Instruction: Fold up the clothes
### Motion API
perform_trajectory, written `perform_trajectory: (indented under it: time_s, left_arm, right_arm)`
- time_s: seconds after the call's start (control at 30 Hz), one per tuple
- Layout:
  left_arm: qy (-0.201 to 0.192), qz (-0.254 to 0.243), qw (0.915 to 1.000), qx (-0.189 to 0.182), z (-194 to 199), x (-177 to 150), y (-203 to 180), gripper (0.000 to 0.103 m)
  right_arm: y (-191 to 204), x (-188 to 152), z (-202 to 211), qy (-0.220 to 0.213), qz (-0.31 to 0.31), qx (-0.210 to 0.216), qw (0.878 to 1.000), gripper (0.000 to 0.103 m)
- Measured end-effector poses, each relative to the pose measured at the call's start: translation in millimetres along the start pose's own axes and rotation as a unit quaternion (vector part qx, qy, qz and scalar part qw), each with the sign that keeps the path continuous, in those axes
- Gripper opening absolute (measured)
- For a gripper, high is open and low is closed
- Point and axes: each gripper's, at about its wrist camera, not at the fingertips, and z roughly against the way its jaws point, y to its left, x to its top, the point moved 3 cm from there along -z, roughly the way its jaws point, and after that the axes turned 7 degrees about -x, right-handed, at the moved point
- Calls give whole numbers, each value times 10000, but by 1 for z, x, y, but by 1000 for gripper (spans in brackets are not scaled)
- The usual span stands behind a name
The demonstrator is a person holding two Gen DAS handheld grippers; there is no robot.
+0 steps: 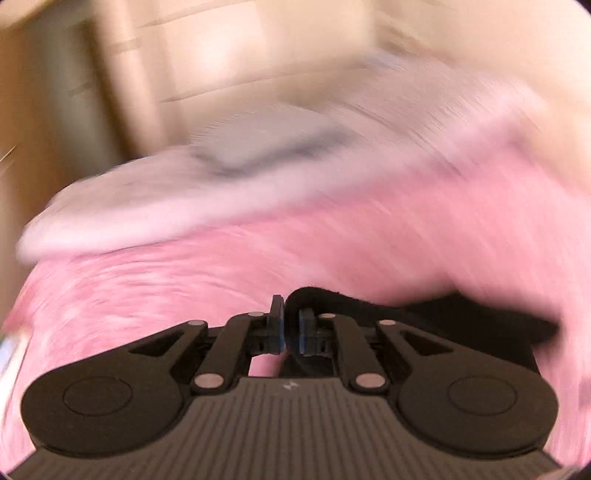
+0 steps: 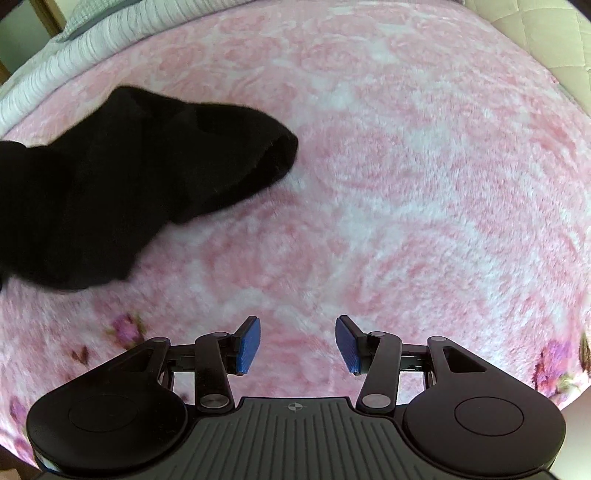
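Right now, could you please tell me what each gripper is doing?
Left gripper: shut on the black garment.
Right gripper: open, holding nothing, above the pink blanket.

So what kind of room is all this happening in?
Most likely a bedroom, with the work done on a bed. A fluffy pink rose-patterned blanket covers the surface, a white ribbed bedcover lies along its far edge, and a cream quilted panel, perhaps a headboard or mattress side, stands at one corner.
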Motion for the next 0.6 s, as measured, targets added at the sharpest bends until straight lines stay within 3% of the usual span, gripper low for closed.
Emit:
perform_trajectory:
  time_s: [0.07,0.13,0.2,0.23,0.3,0.43,0.53,0.6]
  left_arm:
    - [52,895,9943,576,-9,16,57,8]
    - [466,1427,9825,1103,-24,-1,102,9]
    - [1013,1494,9732,1422,-34,-29,130,9]
    - [1211,1316,9732,1447,-35,-44,134,10]
    - [1711,906,9738,1197,-39,-80,135,15]
    - [2430,725,9673,-91,-36,-138,139,17]
    - [2618,608,9603,-744,-35,-156,142,18]
    - [2526,62,9617,-1059,-34,-156,130,20]
  right_arm:
    - [8,4,6,-57,-80,37,9999,49]
    - [20,6,12,-109,-122,76,9998,49]
    - [32,6,18,-158,-171,101,9997,49]
    - [39,4,21,-175,-214,81,9996,49]
    - [50,-3,26,-170,-337,46,9993,49]
    - [83,-25,27,58,-920,29,9957,49]
    - [116,-44,26,231,-1344,101,9906,49]
    - [139,-54,24,369,-1556,192,9869,49]
